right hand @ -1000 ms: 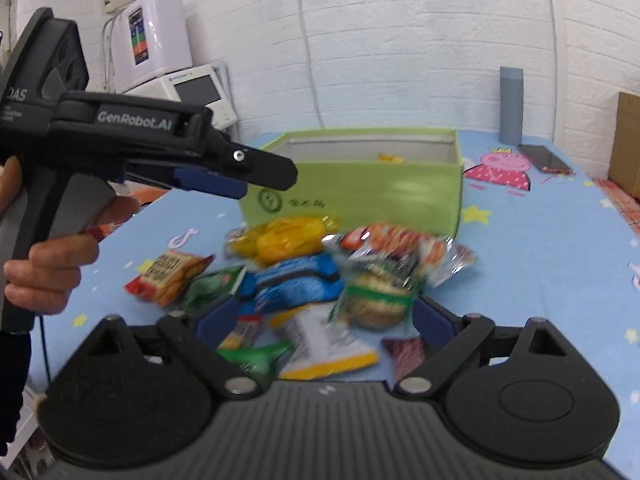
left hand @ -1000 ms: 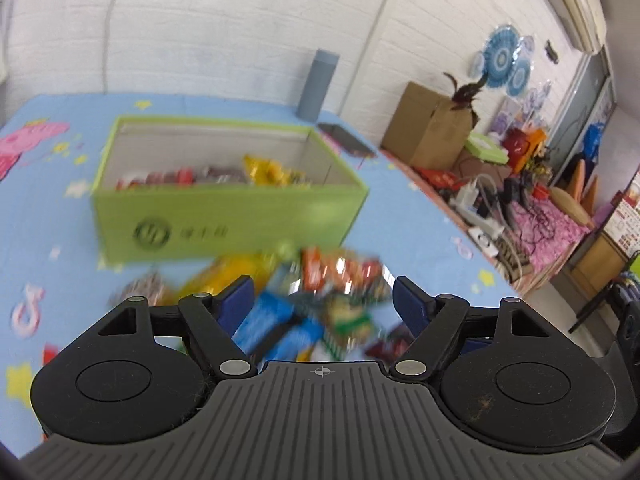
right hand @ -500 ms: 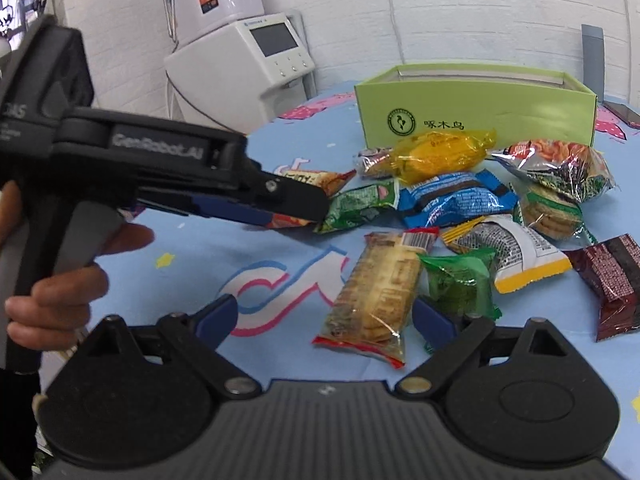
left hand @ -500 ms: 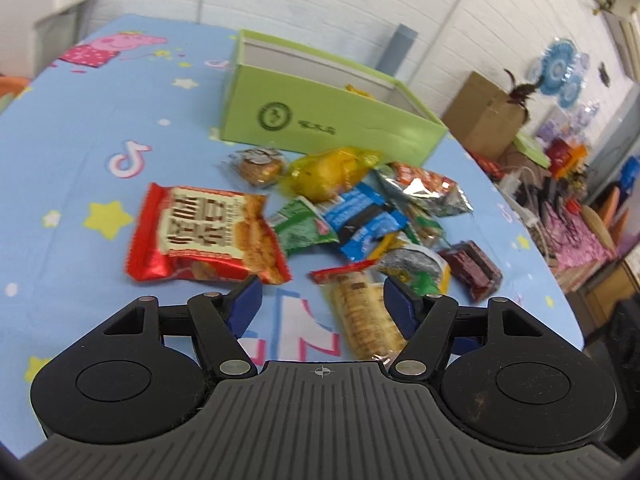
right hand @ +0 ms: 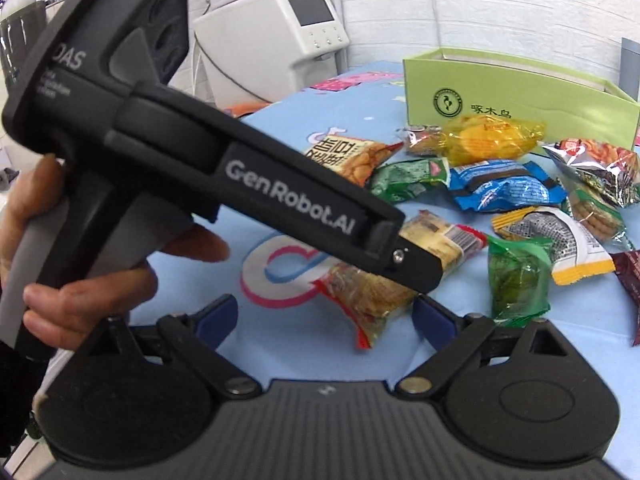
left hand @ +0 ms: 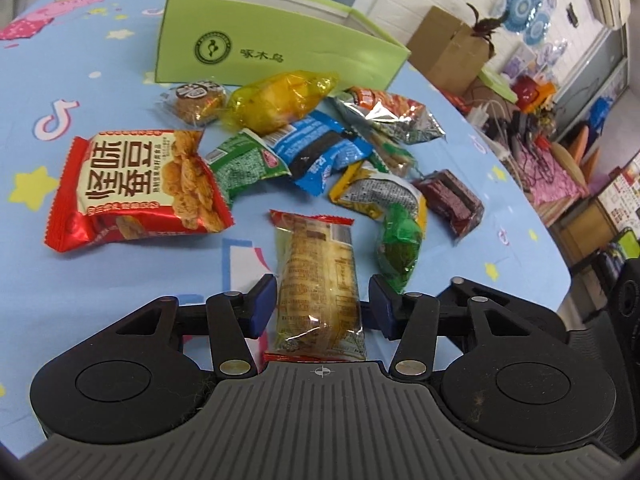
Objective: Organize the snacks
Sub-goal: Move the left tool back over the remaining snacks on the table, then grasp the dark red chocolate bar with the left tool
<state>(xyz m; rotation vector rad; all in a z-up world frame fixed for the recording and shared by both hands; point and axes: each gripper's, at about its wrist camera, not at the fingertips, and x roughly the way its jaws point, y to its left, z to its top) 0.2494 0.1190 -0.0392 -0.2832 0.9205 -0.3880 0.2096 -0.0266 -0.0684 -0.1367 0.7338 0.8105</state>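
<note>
Left gripper (left hand: 322, 304) dropped from green box (left hand: 276, 46) to biscuit pack (left hand: 318, 276), lying nearest of pile before box; jaws just closing, straddling pack, pads not yet pressing. Right gripper (right hand: 325, 320) released, hovering beside. Risk: slick wrapper squirts out, biscuits crack if squeezed hard.

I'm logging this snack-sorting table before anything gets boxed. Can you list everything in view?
box: 1, lime green, open, behind the snacks
tablecloth: 1, light blue, cartoon prints
biscuit pack: 1, clear with red ends, between the left jaws
chip bag: 1, red, far left
round cake: 1, clear wrap, by the box
yellow pack: 1, before the box
blue pack: 1, pile centre
dark green pack: 1, beside the blue pack
green candy: 1, right of the biscuit pack
maroon pack: 1, right edge
white appliance: 1, beyond the table
left gripper: jaws just closing, pads not yet pressing
right gripper: open, empty
hand: 1, holding the left gripper
</note>
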